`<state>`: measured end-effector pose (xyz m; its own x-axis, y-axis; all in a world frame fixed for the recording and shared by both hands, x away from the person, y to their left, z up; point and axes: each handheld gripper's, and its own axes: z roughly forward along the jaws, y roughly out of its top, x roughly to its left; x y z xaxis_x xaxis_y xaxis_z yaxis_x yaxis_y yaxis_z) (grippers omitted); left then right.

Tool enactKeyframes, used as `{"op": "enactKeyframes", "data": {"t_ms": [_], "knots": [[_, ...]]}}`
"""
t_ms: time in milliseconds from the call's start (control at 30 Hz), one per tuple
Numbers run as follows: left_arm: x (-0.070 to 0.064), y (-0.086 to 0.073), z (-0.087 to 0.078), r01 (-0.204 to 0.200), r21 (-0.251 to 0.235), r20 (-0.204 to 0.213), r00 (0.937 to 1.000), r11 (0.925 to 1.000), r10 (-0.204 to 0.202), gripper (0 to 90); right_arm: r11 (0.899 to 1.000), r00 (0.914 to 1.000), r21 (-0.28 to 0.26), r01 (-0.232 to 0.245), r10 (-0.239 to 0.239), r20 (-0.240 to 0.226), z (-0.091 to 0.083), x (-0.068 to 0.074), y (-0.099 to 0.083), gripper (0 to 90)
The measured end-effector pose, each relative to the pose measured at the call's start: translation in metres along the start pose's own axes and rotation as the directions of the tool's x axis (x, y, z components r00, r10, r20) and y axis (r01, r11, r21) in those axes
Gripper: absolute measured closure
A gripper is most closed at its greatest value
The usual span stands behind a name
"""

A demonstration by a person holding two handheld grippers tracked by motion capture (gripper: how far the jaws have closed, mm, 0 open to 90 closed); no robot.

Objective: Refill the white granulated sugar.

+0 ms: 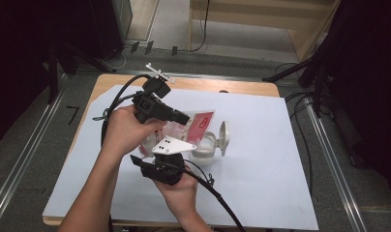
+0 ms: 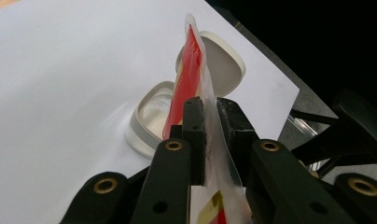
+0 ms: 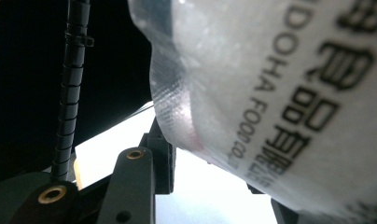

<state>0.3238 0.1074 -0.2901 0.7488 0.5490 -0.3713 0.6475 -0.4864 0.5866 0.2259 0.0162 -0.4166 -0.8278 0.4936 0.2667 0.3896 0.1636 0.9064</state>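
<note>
High view: the left gripper (image 1: 184, 117) and right gripper (image 1: 144, 166) hold a red-and-clear packet (image 1: 196, 123) between them above the open white container (image 1: 205, 147) on the counter (image 1: 261, 164), likely to tear it over the tub.

Left gripper view: its jaws pinch the packet's edge (container just beyond).

Right gripper view: the packet (image 3: 280, 93) sits between its jaws, apparently gripped.

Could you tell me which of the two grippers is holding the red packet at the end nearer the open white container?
The left gripper: its jaws pinch the packet just above the container.
</note>
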Motion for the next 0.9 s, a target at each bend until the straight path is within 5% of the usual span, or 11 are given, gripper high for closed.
{"op": "enactKeyframes", "data": {"t_ms": [900], "knots": [[0.002, -0.007, 0.001, -0.016, 0.041, 0.009, 0.9998, 0.9990, 0.015, 80.1, 1.000, 0.9982, 0.002, -0.028, 0.028, -0.053, 0.003, -0.001, -0.011, 60.8]]}}
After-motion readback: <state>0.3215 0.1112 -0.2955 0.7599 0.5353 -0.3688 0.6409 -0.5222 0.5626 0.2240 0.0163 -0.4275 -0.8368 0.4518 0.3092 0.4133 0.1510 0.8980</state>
